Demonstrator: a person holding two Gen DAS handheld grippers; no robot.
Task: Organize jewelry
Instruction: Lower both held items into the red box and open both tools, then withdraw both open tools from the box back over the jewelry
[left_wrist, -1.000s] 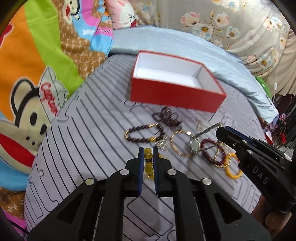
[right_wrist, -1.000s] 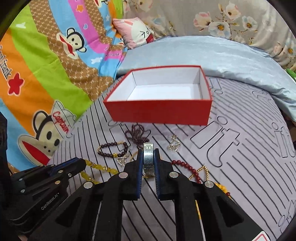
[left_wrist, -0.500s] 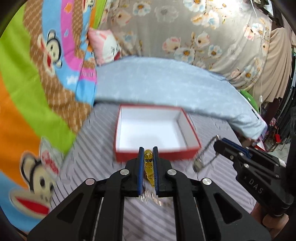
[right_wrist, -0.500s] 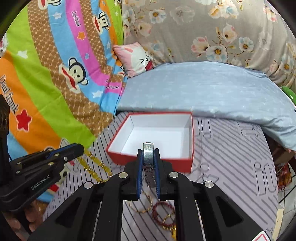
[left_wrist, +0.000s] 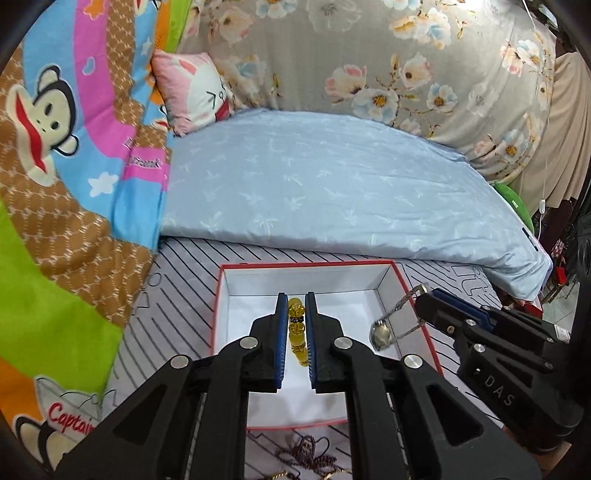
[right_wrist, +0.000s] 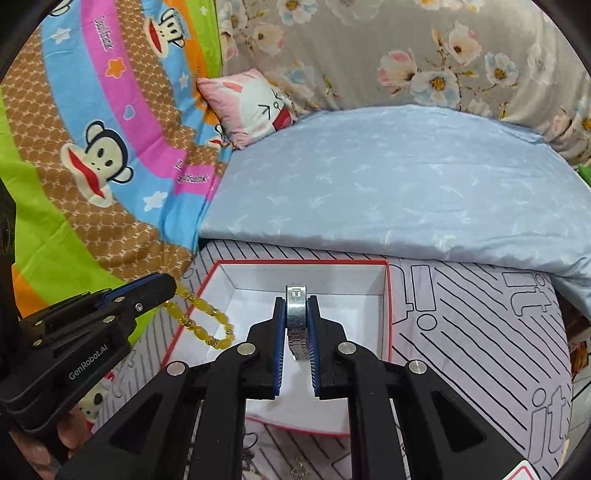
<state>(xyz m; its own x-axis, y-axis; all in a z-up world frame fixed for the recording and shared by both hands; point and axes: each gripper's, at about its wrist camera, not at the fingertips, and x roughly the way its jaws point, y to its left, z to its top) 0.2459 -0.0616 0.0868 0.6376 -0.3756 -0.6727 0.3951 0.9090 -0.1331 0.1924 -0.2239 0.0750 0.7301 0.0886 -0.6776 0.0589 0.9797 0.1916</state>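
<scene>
A red box (left_wrist: 391, 263) with a white inside lies open on the striped mat; it also shows in the right wrist view (right_wrist: 388, 306). My left gripper (left_wrist: 296, 302) is shut on a yellow bead bracelet (left_wrist: 296, 334) and holds it over the box. The bracelet hangs over the box's left rim in the right wrist view (right_wrist: 205, 321). My right gripper (right_wrist: 296, 302) is shut on a silver watch (right_wrist: 296, 317) over the box. The watch dangles at the box's right side in the left wrist view (left_wrist: 382, 334).
Dark bead jewelry (left_wrist: 308, 452) lies on the mat in front of the box. A light blue quilt (left_wrist: 332, 192) lies behind the box. A cartoon blanket (left_wrist: 55, 184) is at the left. A pink pillow (left_wrist: 192, 92) is at the back.
Both grippers lifted their pieces off the mat and moved forward. They now hold the bracelet and the watch over the open box.
</scene>
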